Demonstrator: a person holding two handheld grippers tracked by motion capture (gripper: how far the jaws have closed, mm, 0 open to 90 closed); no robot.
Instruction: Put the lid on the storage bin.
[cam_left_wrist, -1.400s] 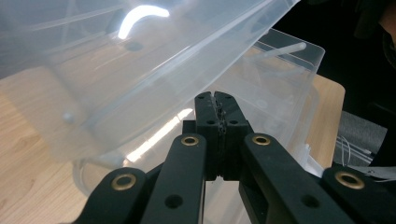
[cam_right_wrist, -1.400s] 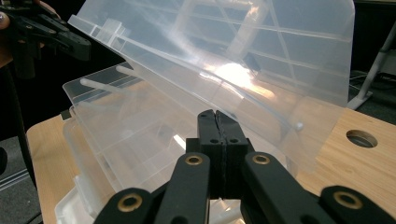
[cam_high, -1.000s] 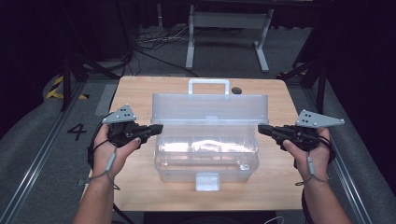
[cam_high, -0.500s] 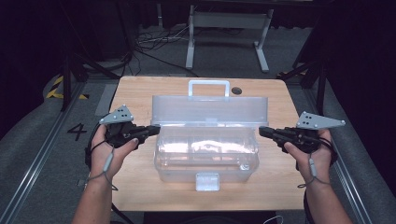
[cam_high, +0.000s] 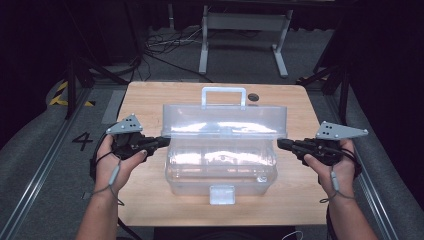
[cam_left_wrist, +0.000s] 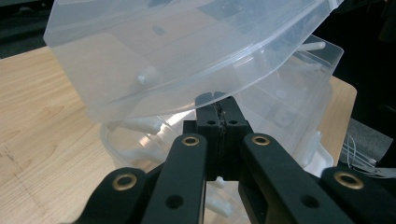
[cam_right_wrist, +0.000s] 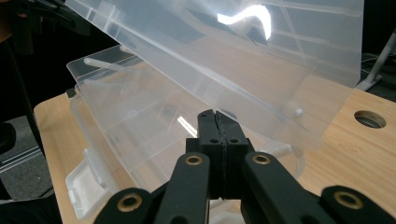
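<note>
High view: a clear plastic storage box (cam_high: 222, 167) sits in the middle of a light wooden table (cam_high: 150, 100), its lid (cam_high: 225, 121) raised partway at the front, the white carry handle (cam_high: 223, 95) on the far edge. The left gripper (cam_high: 164, 141) points at the lid's left end and the right gripper (cam_high: 281, 143) at its right end, each tip at the lid's lower edge, one on either side of the box. A white latch tab (cam_high: 222, 194) hangs at the box's near wall. Whether anything lies inside cannot be told through the glare on the plastic.

Left gripper view: the left gripper (cam_left_wrist: 217, 100) has its black jaws pressed together with nothing between them; the closed tip sits right under the rim of the tilted lid (cam_left_wrist: 177, 51), above the box body (cam_left_wrist: 289, 116). The plastic is translucent, smooth and ribbed, with rounded corners.

Right gripper view: the right gripper (cam_right_wrist: 215, 115) is likewise closed and empty, its tip under the sloping lid (cam_right_wrist: 243, 60). Beneath it the open box (cam_right_wrist: 135, 126) shows moulded ribs. A round hole (cam_right_wrist: 370, 119) marks the wood-grain tabletop.
</note>
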